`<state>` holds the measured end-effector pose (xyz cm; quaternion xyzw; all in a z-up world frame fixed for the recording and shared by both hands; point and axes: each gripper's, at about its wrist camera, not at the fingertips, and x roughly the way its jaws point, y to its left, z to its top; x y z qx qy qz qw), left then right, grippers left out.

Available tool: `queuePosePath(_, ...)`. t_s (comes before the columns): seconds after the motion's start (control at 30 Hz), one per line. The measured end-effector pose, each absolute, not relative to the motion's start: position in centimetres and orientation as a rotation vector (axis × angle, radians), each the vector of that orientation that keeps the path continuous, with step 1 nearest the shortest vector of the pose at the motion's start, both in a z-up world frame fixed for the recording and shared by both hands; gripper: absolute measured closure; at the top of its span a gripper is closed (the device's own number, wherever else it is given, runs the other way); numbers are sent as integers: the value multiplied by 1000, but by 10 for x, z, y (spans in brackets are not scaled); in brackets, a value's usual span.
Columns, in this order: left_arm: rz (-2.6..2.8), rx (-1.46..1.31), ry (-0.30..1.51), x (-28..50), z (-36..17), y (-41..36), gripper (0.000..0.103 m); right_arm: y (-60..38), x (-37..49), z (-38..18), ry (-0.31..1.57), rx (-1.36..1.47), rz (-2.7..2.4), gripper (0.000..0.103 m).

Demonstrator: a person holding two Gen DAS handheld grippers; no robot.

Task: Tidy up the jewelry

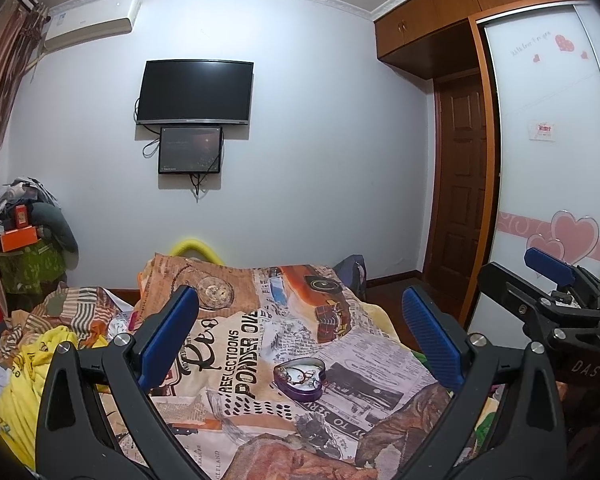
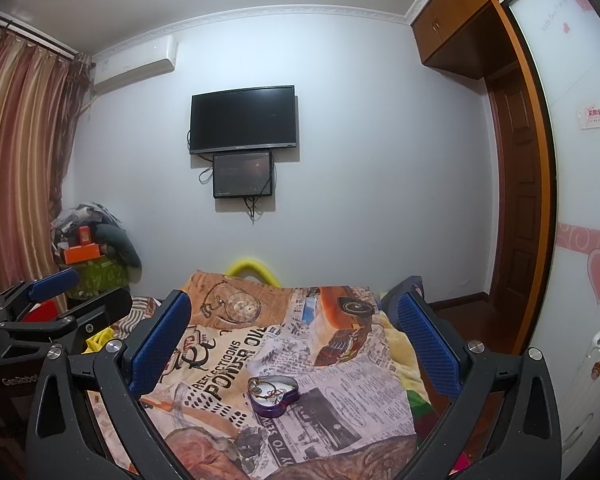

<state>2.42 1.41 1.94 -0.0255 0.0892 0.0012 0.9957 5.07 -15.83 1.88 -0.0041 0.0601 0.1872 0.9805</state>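
Purple heart-shaped tin (image 1: 300, 378), lid off, resting near the middle of a newsprint-patterned bedspread (image 1: 236, 360), well in from its edges. One tin only, holding a tangle of thin jewelry (image 1: 302, 375) on a pale lining; pieces too small and knotted to count, a red thread or clasp just discernible from the right wrist view.

Left gripper (image 1: 300, 344) hovering above the bedspread, blue-padded fingers (image 1: 168, 336) spread wide with nothing between them, tin framed in the gap but untouched. Right gripper (image 2: 296, 344) likewise gaping and empty, two blue pads either side of the same tin (image 2: 274, 396). Each gripper's far side cut off by the other's frame edge: right one glimpsed at the right border of the left view, left one at the left border of the right view.

Seen from the left only: heap of yellow and striped clothes (image 1: 32, 360) along the bedspread's left edge. Seen from the right only: white suitcase (image 2: 588, 384) beside the wardrobe (image 2: 580, 200), and a full stretch of striped curtain (image 2: 20, 168).

Two wall-mounted screens (image 1: 196, 92), one air conditioner (image 1: 92, 24), both in each view.
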Motion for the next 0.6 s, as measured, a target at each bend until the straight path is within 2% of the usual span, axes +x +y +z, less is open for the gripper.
queuePosePath(0.6,13,-47,189,33,14,17,1,-157,60,11,150,-10,374,0)
